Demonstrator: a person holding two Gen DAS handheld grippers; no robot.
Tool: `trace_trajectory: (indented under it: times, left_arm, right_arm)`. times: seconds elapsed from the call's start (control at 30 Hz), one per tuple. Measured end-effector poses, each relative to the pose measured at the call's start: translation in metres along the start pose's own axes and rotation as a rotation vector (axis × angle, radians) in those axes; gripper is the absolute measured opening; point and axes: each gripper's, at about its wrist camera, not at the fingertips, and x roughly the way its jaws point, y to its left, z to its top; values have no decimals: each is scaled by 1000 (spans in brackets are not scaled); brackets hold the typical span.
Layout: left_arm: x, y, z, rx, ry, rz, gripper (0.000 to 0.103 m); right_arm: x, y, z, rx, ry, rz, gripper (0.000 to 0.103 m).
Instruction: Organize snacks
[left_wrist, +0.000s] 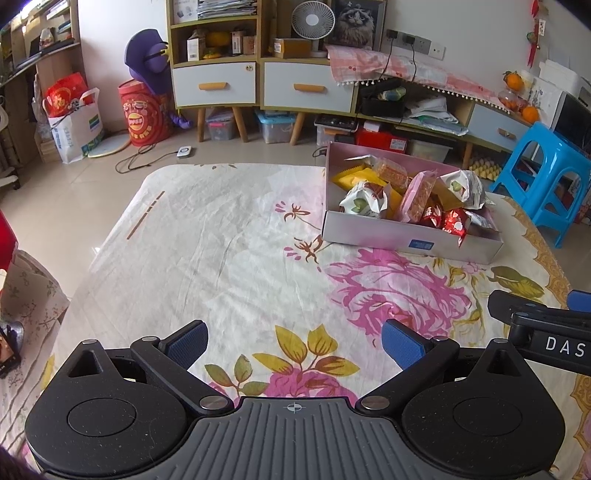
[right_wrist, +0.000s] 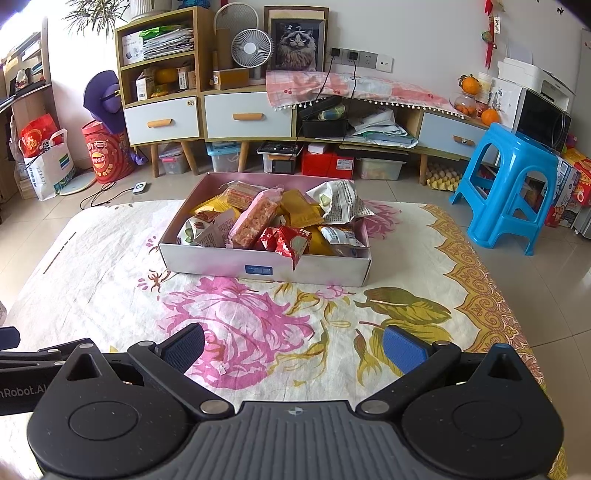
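Note:
A shallow pink-white cardboard box (left_wrist: 373, 235) (right_wrist: 207, 264) stands on the floral tablecloth, filled with several wrapped snacks: yellow packets (right_wrist: 301, 212), a pink bar (right_wrist: 255, 221), red packets (right_wrist: 291, 240) and white-green bags (right_wrist: 338, 201). My left gripper (left_wrist: 293, 341) is open with nothing between its blue pads, well short of the box and to its left. My right gripper (right_wrist: 293, 343) is also open and holds nothing, facing the box head-on from the near side. The right gripper's body (left_wrist: 546, 325) shows at the left view's right edge.
The table's floral cloth (left_wrist: 221, 240) (right_wrist: 110, 258) lies bare around the box. A blue plastic stool (right_wrist: 509, 184) stands right of the table. Beyond it are low cabinets (right_wrist: 247, 118), storage bins, a red drum (left_wrist: 146, 110) and cables on the floor.

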Motion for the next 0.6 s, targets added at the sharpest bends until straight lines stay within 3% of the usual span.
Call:
trace_trajectory:
  times: [0.6]
  left_arm:
    - [3,0,-5,-7,12,-4,101]
  right_arm:
    - [0,1,0,-2,1,1,95]
